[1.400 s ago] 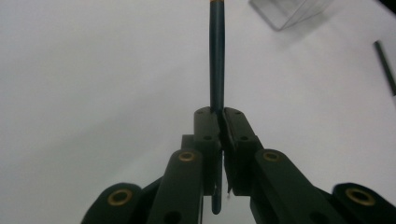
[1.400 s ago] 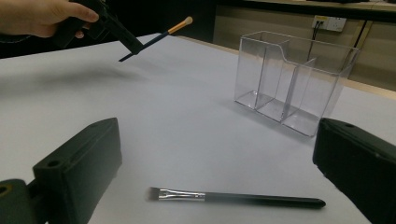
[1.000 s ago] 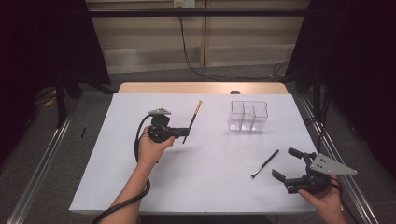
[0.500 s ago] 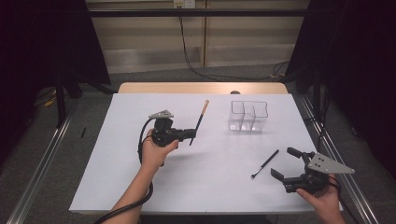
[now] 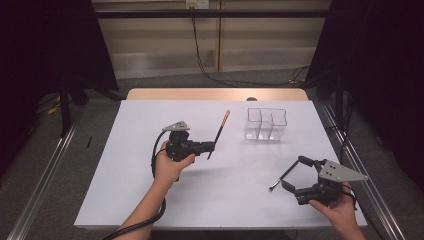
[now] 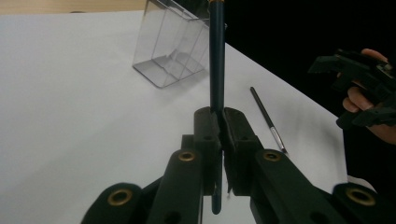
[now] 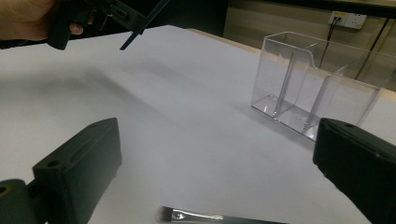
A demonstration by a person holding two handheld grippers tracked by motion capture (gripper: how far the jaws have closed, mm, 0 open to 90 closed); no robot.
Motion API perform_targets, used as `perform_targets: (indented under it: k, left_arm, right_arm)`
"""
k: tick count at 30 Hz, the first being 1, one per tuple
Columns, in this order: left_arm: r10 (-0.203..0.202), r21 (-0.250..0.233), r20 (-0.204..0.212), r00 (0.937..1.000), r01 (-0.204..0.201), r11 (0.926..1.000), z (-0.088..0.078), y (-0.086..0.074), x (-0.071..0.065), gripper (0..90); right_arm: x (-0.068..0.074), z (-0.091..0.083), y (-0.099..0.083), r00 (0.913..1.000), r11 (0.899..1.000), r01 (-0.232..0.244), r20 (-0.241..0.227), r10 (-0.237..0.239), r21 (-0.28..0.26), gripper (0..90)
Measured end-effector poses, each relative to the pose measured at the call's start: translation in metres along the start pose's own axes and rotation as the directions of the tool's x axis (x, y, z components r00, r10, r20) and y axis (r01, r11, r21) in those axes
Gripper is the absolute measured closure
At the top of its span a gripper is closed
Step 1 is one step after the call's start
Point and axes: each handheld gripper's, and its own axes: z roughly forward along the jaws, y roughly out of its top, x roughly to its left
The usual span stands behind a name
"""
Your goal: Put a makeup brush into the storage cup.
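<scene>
**benchguy:** So what's the left gripper (image 5: 210, 146) doing? Looks clamped on something.

**tabletop_tom:** Yep, jaws squeezed tight on a long dark brush (image 5: 219, 134). In the left gripper view the pads meet right on the dark handle (image 6: 217, 70), gripping it near its lower end, with a short bit poking out below the jaws. The rest of the shaft runs up and away toward the far side of the table, and the tip at the far end has an orange-tan band. It's held up off the white table (image 5: 125, 190), roughly mid-table, a bit left of centre.

**benchguy:** And the right one?

**tabletop_tom:** The right gripper (image 5: 292, 174) is wide open, nothing between the jaws. It sits at the near right corner of the table. A second, thinner brush (image 5: 283, 176) lies flat on the table there; in the right gripper view its silvery ferrule end (image 7: 187, 215) is just in front of the open jaws, between them but not touched by either pad.

**benchguy:** What about the clear box?

**tabletop_tom:** That's a clear plastic organizer (image 5: 265, 125) standing on the far right part of the table, well apart from both grippers. Dividers split it into compartments, and from the right gripper view (image 7: 322, 79) I can see straight through them, no brushes inside. The held brush is to its left, not touching it.
</scene>
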Motion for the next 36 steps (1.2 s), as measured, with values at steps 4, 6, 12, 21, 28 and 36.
perform_targets:
  k: [4,6,12,21,28,36]
  left_arm:
    - [0.009,0.003,0.010,0.9999,-0.009,1.0000,0.001,0.000,-0.002,85.0]
    - [0.007,0.000,0.008,0.9999,-0.007,1.0000,0.001,-0.001,-0.003,85.0]
    - [0.012,-0.002,0.016,0.9998,-0.012,0.9999,0.001,-0.002,-0.004,84.9]
    - [0.027,-0.005,0.020,0.9994,-0.027,0.9996,0.001,-0.002,-0.007,85.0]
    - [0.026,-0.003,0.021,0.9994,-0.026,0.9997,0.002,-0.003,-0.007,84.9]
    - [0.031,-0.010,0.024,0.9992,-0.031,0.9995,0.002,-0.004,-0.010,85.0]
  right_arm:
    - [0.001,0.005,0.004,0.9999,1.000,0.005,-0.013,-0.005,0.005,0.4]
    - [0.000,0.007,0.007,0.9999,1.000,-0.001,-0.016,0.001,0.001,0.4]
    - [-0.004,0.016,0.019,0.9989,0.999,-0.031,-0.035,0.030,-0.016,0.5]
    - [-0.004,0.038,0.038,0.9978,0.999,-0.043,-0.052,0.041,-0.028,0.6]
    - [0.001,0.056,0.050,0.9973,0.999,-0.032,-0.067,0.030,-0.024,0.7]
    - [0.003,0.075,0.054,0.9950,0.999,-0.046,-0.090,0.044,-0.012,2.8]
